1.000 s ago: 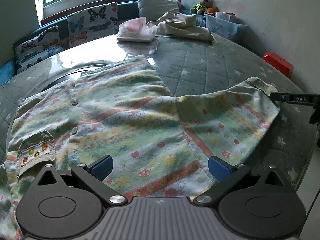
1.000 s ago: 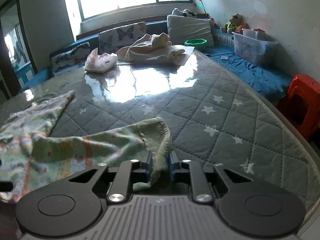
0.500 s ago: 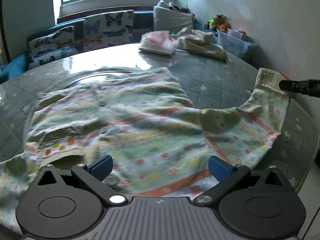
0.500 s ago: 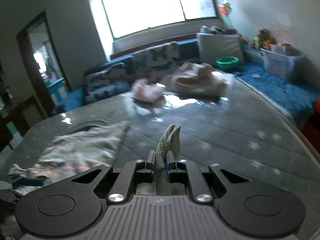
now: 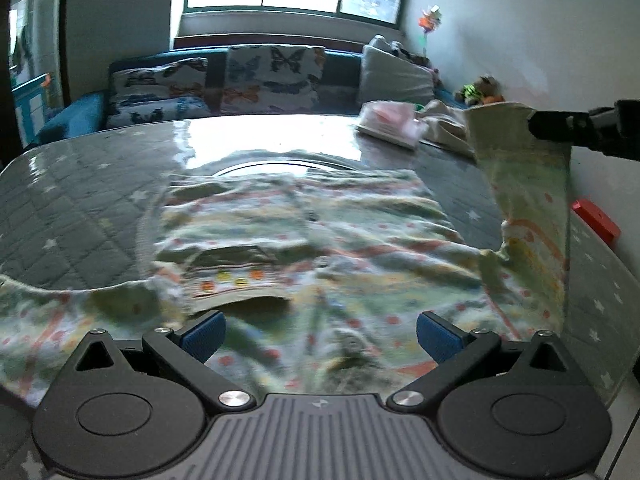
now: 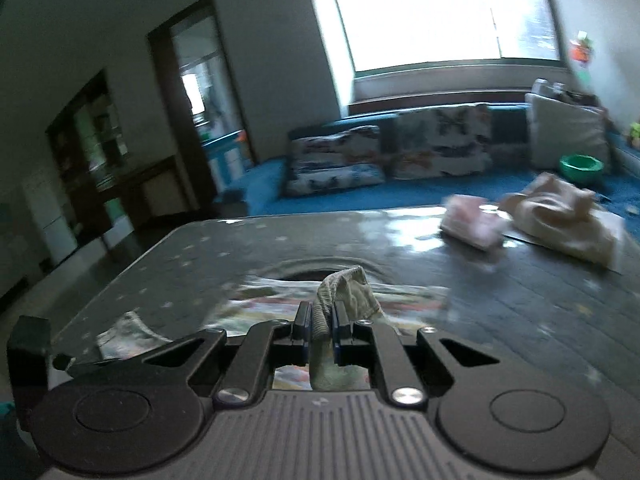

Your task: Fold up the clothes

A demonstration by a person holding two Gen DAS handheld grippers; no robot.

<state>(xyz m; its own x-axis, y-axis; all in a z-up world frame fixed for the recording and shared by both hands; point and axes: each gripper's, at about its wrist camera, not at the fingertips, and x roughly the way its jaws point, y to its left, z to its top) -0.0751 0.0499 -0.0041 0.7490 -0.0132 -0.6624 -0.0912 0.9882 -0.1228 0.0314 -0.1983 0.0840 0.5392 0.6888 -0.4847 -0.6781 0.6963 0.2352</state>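
Pressed almost together, the right gripper point(image 6: 321, 322) pinches the ribbed cuff point(image 6: 325, 307) of a pale green, striped and dotted cotton shirt point(image 5: 304, 248), holding that sleeve point(image 5: 528, 200) lifted off the surface so it hangs as a strip at the right of the left wrist view. Spread wide with nothing between its blue pads point(image 5: 202, 334), the left gripper point(image 5: 320, 336) hovers just above the shirt's near edge. Beyond it the shirt lies face up, wrinkled, on a grey quilted star-print table cover point(image 5: 76, 216). At the far side rest a small pink folded garment point(image 5: 390, 120) and a cream crumpled cloth point(image 6: 560, 216), apparently touching, though blur makes that uncertain. Butterfly-print cushions point(image 5: 272, 76) line the bench under the window.
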